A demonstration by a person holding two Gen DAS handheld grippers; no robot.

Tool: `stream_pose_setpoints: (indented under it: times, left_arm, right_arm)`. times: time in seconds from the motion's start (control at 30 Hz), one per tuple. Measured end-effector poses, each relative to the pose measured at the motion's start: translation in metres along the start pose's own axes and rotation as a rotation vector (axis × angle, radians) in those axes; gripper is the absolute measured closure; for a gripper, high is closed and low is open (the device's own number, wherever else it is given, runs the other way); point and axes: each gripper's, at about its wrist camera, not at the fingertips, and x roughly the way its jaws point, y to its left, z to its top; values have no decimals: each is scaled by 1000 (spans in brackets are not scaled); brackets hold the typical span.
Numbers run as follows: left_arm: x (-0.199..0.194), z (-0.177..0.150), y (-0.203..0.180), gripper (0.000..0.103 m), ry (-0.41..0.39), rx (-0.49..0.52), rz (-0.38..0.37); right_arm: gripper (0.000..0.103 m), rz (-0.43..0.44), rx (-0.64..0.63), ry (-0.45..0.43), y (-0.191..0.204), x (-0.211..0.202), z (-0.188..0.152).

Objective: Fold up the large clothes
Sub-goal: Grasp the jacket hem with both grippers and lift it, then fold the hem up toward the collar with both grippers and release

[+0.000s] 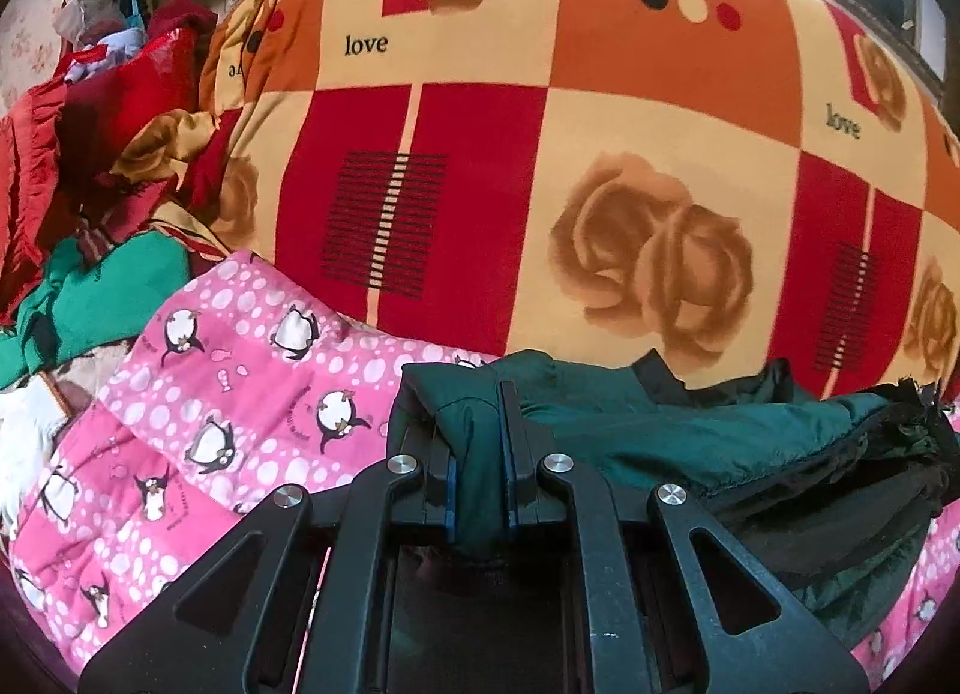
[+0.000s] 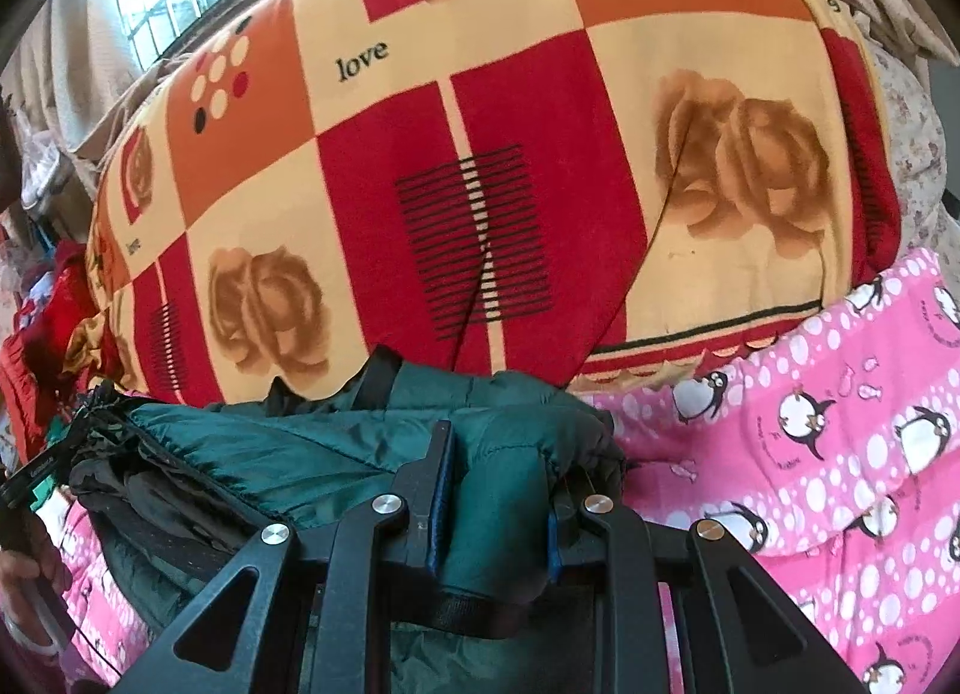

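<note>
Dark green padded jacket (image 1: 690,430) lies bunched on the pink penguin quilt (image 1: 210,394); my left gripper (image 1: 480,454) and right gripper (image 2: 492,490) each pinch a thick fold. Slippery shell could slide out, undoing the fold.

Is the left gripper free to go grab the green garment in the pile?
Probably not: the left gripper is shut on the dark green jacket; the green garment lies off beyond the pink penguin quilt.
</note>
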Motion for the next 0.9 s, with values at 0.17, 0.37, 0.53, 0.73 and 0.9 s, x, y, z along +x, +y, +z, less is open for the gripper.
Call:
stream_pose_setpoints:
  times: [0.17, 0.37, 0.53, 0.73, 0.9]
  left_arm:
    - [25, -2, -4, 93, 16, 3, 25]
    - [54, -7, -10, 93, 37, 23, 56]
    - [66, -13, -12, 92, 37, 29, 73]
    - [71, -18, -12, 91, 34, 30, 70]
    - [68, -18, -8, 89, 37, 33, 31]
  right_arm:
    - [81, -15, 37, 30, -6, 34, 2]
    - [81, -39, 62, 56, -11, 71, -5]
    - [81, -57, 68, 67, -11, 91, -13]
    - [77, -45, 95, 66, -15, 98, -17]
    - [69, -62, 29, 45, -3, 79, -11]
